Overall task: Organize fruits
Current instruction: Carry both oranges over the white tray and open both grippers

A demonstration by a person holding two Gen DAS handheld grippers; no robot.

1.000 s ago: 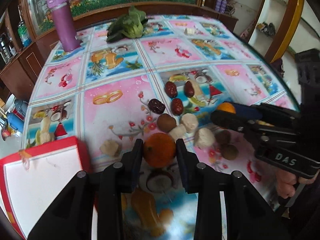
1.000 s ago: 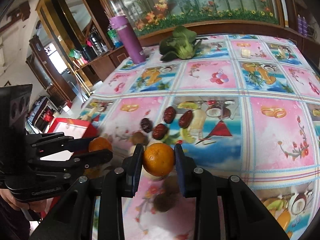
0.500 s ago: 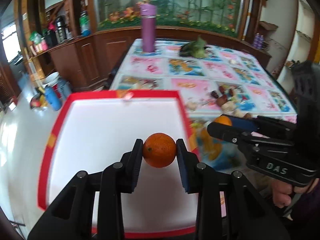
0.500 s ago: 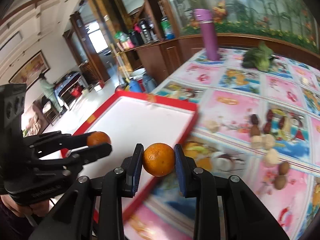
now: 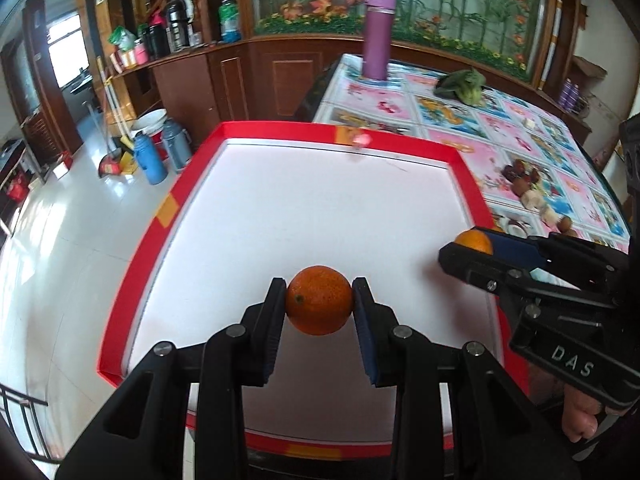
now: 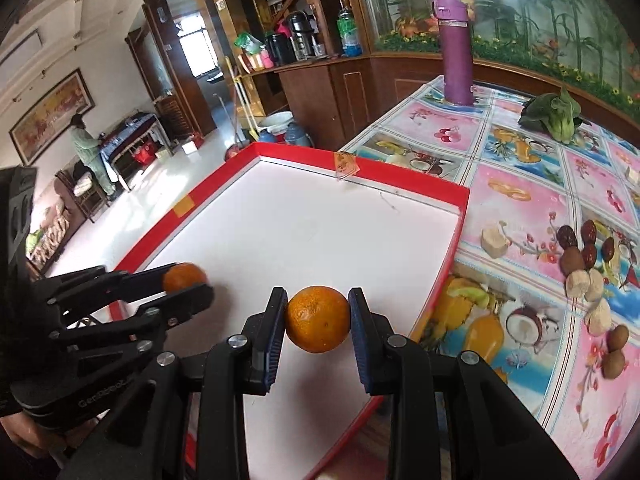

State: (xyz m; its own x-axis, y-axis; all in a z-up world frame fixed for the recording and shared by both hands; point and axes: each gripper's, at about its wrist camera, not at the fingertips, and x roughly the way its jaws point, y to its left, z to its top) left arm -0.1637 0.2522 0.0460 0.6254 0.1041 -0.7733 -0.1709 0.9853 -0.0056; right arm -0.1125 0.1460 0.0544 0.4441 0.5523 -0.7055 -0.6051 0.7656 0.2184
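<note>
Left orange [image 5: 319, 306]: clamped between the pads of our left gripper [image 5: 319, 308], held above the white floor of the red tray [image 5: 176, 204], toward its near-left part. Whether it touches the floor we cannot tell; we judge it is held just above.

Right orange [image 6: 318, 319]: pinched the same way in our right gripper [image 6: 318, 320], over the near-right part of the tray, close to the right wall. Each gripper also shows in the other's view, fruit in its jaws.

Tray: nothing lies on its floor. So no fruit is placed yet; two oranges are carried and positioned, release pending.

Left to do, as we judge it: set both oranges down, then fetch the rest. On the tablecloth [image 6: 520, 200], well right of the tray, lies a loose cluster: dark red dates [image 6: 588, 240], pale chunks [image 6: 580, 284], small brown fruits [image 6: 616, 348]. One pale piece [image 6: 494, 242] sits apart, nearer the tray.

Progress: early, first placement imminent.
</note>
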